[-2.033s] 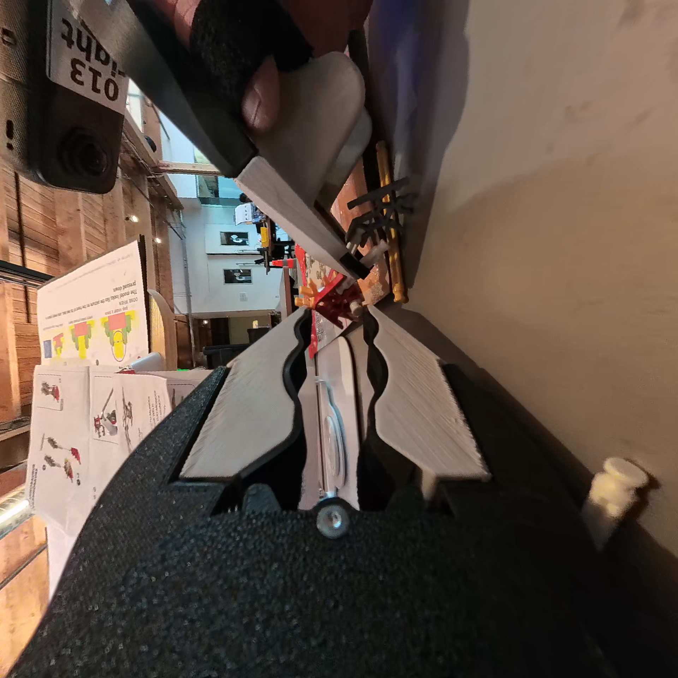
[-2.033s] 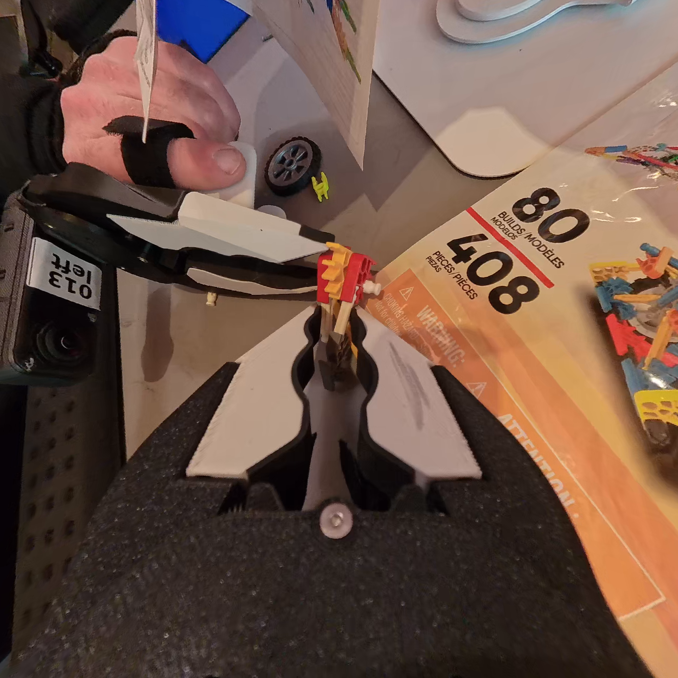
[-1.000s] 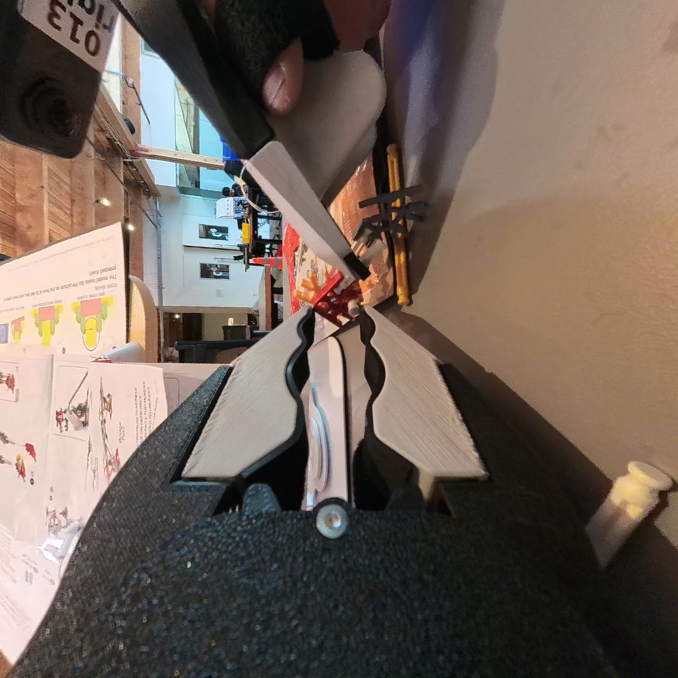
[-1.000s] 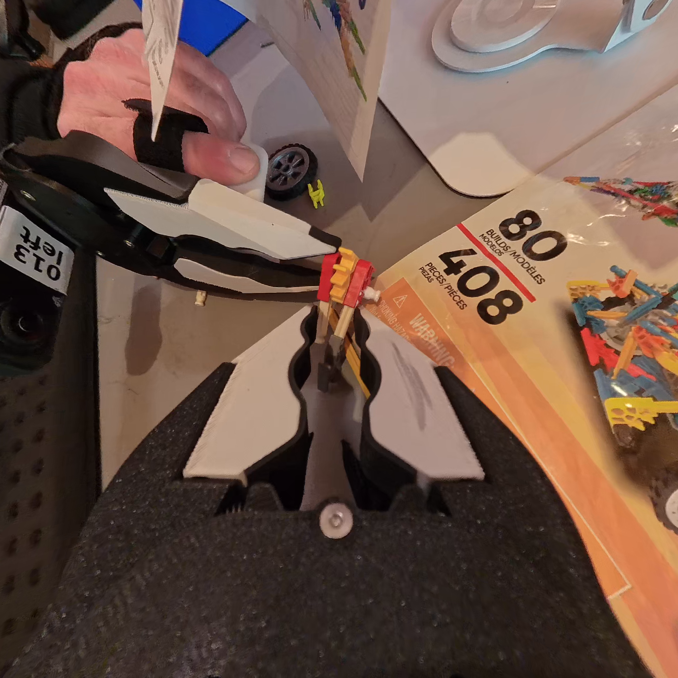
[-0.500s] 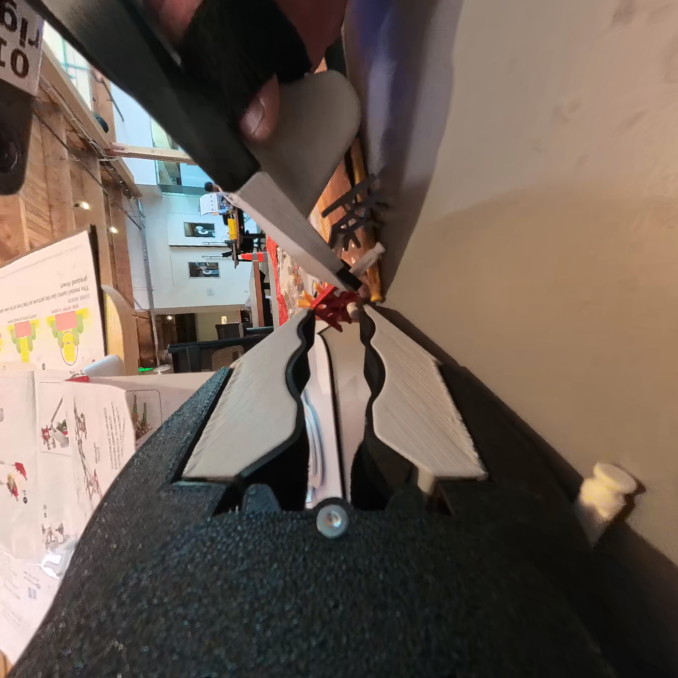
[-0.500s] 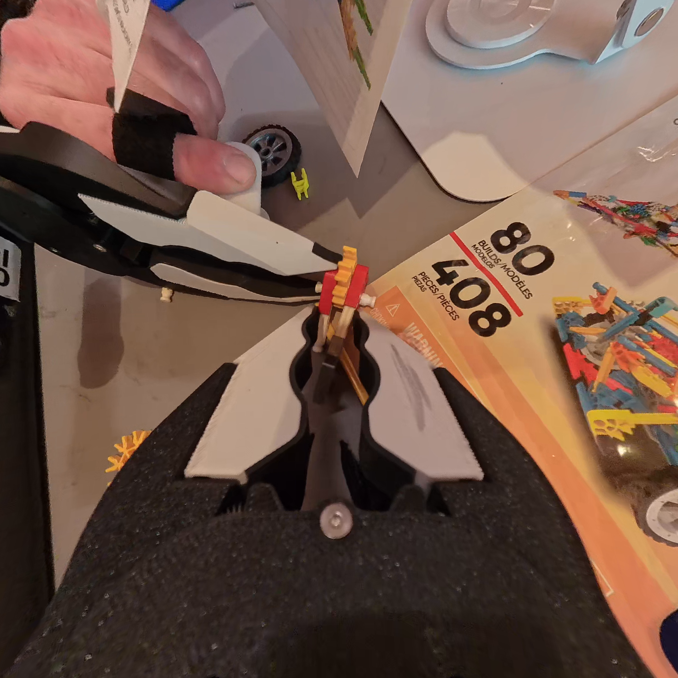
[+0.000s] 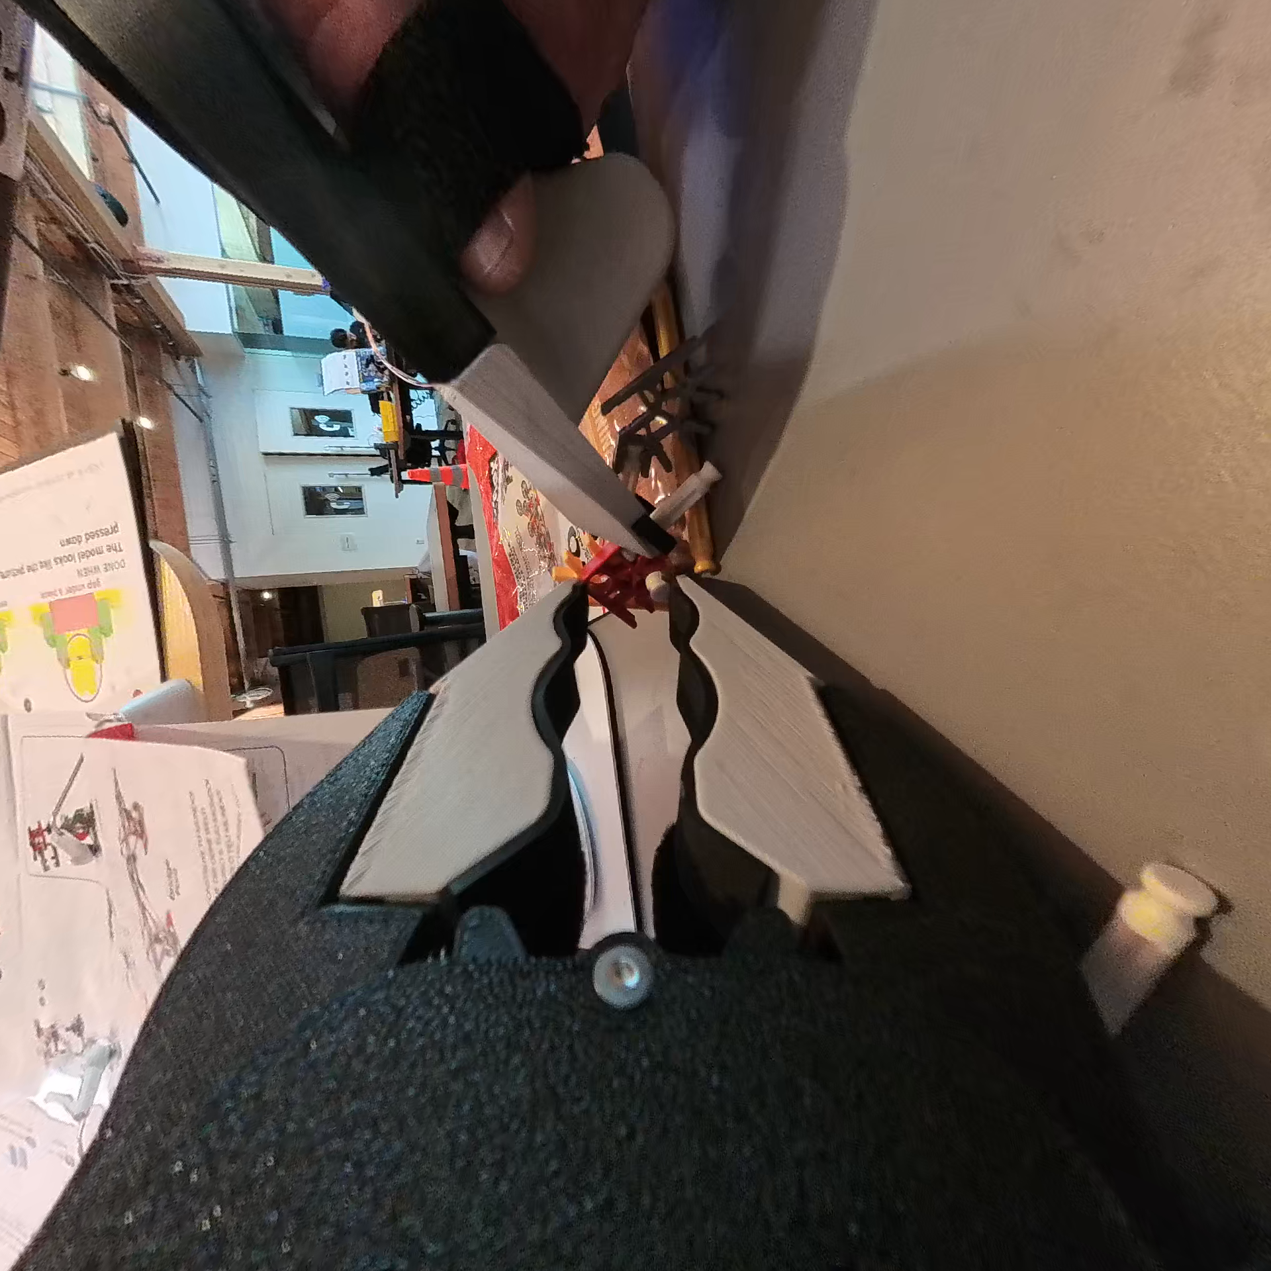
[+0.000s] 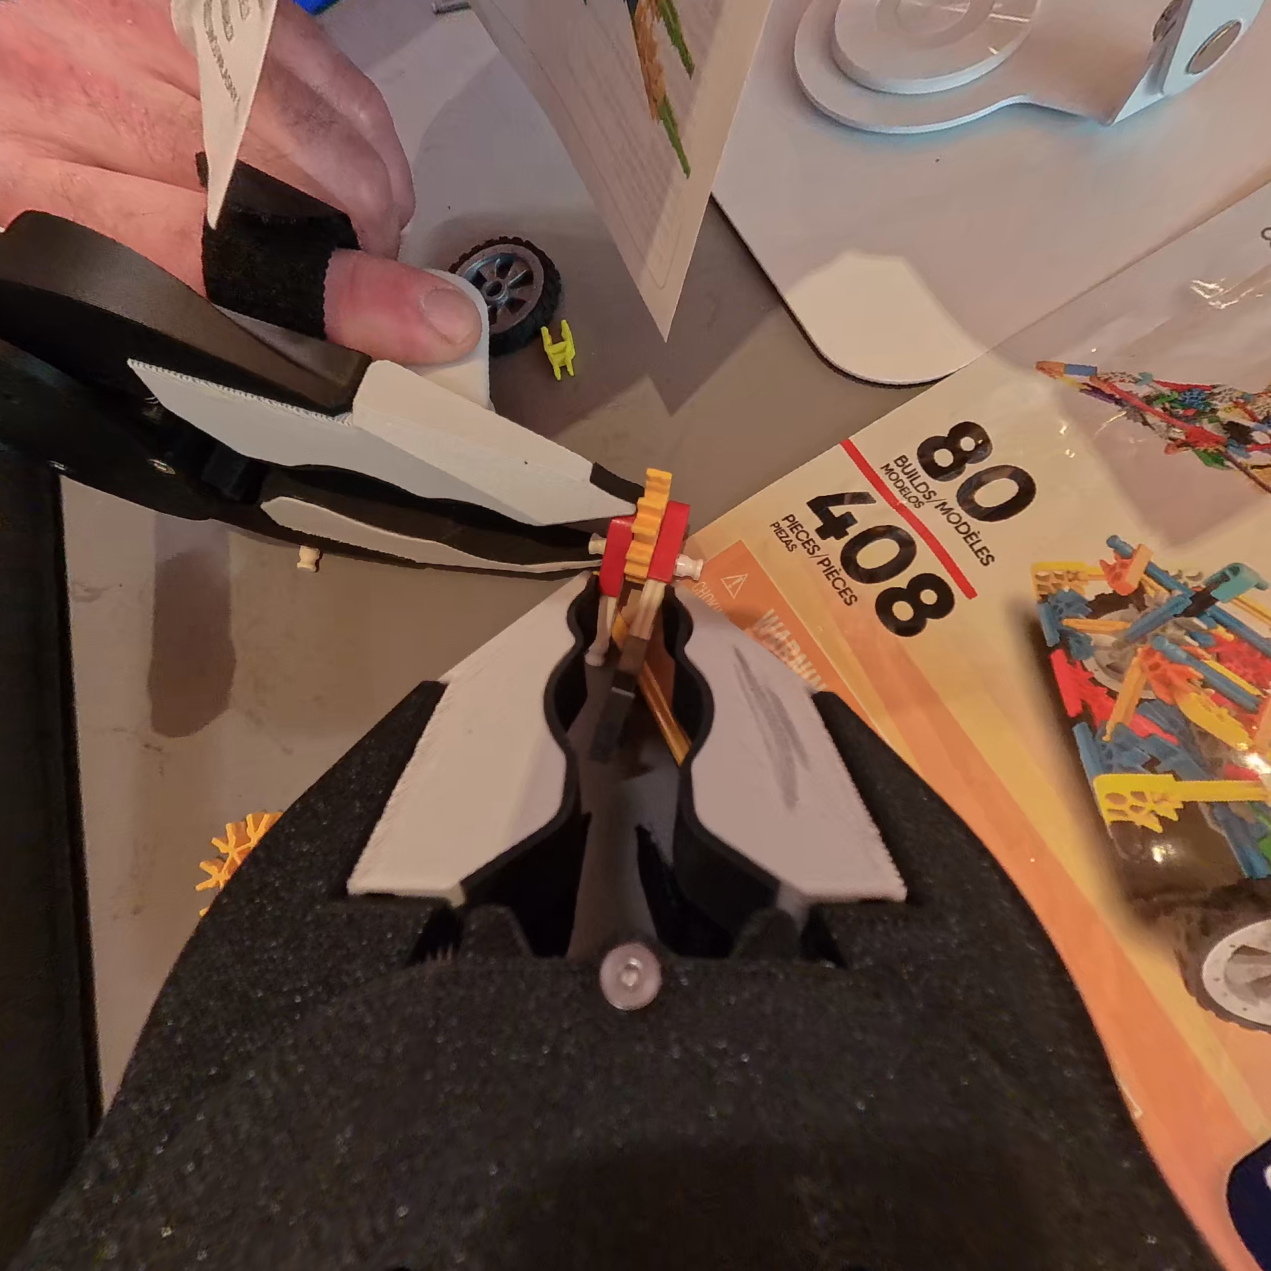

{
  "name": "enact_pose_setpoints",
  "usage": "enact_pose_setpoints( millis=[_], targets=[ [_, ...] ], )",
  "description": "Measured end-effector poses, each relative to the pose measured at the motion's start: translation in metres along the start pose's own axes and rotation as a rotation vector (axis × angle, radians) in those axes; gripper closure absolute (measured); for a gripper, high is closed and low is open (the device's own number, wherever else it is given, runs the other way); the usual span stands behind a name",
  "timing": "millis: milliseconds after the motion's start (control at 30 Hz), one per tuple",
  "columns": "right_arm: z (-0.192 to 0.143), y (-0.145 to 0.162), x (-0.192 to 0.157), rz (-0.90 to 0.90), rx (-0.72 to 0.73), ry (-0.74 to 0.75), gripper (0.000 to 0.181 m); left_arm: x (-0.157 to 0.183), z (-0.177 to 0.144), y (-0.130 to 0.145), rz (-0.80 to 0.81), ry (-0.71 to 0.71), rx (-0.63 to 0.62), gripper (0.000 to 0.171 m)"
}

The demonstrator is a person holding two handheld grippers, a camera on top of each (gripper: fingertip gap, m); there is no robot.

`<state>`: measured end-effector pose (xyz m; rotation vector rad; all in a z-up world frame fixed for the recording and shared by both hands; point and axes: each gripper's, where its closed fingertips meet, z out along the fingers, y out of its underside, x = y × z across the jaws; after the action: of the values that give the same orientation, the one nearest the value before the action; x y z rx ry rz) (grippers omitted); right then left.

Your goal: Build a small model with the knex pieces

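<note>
A small toy assembly [image 8: 643, 543] of two red connectors and a yellow gear on white rods is held between both grippers above the table. My right gripper [image 8: 627, 588] is shut on its white rods and a dark piece from below. My left gripper [image 8: 605, 523] comes in from the left, its tips closed on the near red connector and the white axle end. In the left wrist view the red connector [image 7: 622, 584] sits between my left gripper's tips [image 7: 629, 591]. One finger [image 7: 550, 447] of the right gripper reaches down onto it.
An orange toy box [image 8: 963, 653] lies to the right. On the table are a grey wheel [image 8: 512, 292], a yellow-green clip [image 8: 560, 351], an orange snowflake connector [image 8: 234, 849] and a short white rod [image 8: 307, 558]. Instruction sheets [image 7: 103, 860] stand to the left, with a white round base [image 8: 963, 55] at the back. My left and right fingertips are right by each other.
Both grippers have kept their hold on the assembly. The pair has drifted over the table, the left gripper now looms larger, and the orange snowflake connector has come into view.
</note>
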<state>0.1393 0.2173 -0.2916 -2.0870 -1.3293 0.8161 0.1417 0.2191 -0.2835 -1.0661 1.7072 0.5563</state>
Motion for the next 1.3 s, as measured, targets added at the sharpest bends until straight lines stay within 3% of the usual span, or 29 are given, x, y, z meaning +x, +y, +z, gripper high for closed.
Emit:
enact_pose_setpoints(
  millis=[467, 1167, 1300],
  targets=[
    [0.0007, 0.0005, 0.0016, -0.055, -0.052, 0.036, 0.166, -0.0001, 0.0005, -0.0016, 0.036, 0.041, -0.027, 0.153],
    [-0.0075, -0.0017, -0.0019, 0.019, 0.063, -0.084, 0.161, -0.0042, 0.0014, -0.0026, -0.461, 0.224, 0.095, 0.150],
    [-0.0068, -0.0011, -0.0014, 0.005, 0.053, -0.067, 0.161, -0.0038, 0.0016, -0.0025, -0.456, 0.216, 0.097, 0.150]
  ],
)
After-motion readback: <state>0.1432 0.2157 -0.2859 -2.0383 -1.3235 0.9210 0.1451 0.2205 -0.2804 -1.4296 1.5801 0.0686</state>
